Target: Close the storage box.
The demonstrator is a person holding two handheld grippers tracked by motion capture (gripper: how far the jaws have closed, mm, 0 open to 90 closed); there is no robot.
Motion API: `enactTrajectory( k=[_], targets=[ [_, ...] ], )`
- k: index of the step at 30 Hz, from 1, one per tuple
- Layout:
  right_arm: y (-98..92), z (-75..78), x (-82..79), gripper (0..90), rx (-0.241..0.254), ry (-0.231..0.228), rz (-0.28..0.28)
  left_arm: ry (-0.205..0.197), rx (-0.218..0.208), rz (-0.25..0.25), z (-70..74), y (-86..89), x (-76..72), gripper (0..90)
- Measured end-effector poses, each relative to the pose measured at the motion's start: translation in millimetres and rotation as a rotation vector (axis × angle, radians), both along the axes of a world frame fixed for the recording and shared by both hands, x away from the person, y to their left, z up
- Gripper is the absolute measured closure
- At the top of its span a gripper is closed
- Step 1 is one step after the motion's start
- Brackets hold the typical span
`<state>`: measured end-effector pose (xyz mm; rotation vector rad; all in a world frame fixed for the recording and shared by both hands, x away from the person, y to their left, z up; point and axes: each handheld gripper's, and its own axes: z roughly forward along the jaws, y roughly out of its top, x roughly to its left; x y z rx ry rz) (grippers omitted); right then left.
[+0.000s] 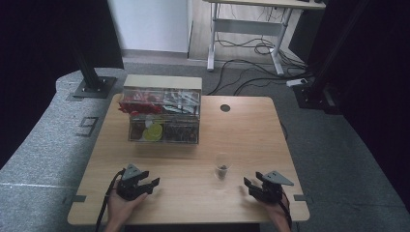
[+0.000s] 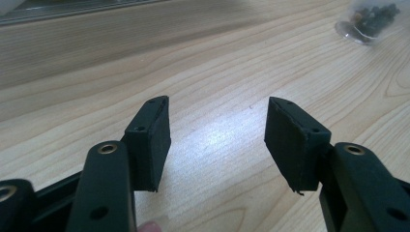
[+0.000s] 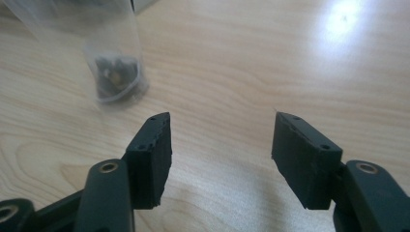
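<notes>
A clear plastic cup with dark bits in its bottom stands on the wooden table, right of centre near the front. My left gripper rests low at the front left, open, with bare wood between its pads. In the left gripper view the jaws stand apart and the cup lies far off at the top right. My right gripper is at the front right, a little to the right of the cup, open and empty. In the right gripper view the cup stands just beyond the left pad.
A clear compartment box holding red, yellow-green and dark items stands at the back left of the table. A round cable hole is near the back edge. Black posts, a desk and floor cables lie beyond the table.
</notes>
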<state>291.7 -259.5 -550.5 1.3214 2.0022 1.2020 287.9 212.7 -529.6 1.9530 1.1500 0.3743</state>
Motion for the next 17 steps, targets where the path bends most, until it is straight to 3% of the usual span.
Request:
enactTrajectory(
  k=[17],
  targets=[
    [-1.8,0.2,2.7,38.5,-0.002,-0.009,-0.014,0.004,0.019,0.017,-6.3,7.0,-0.4,42.0]
  ],
)
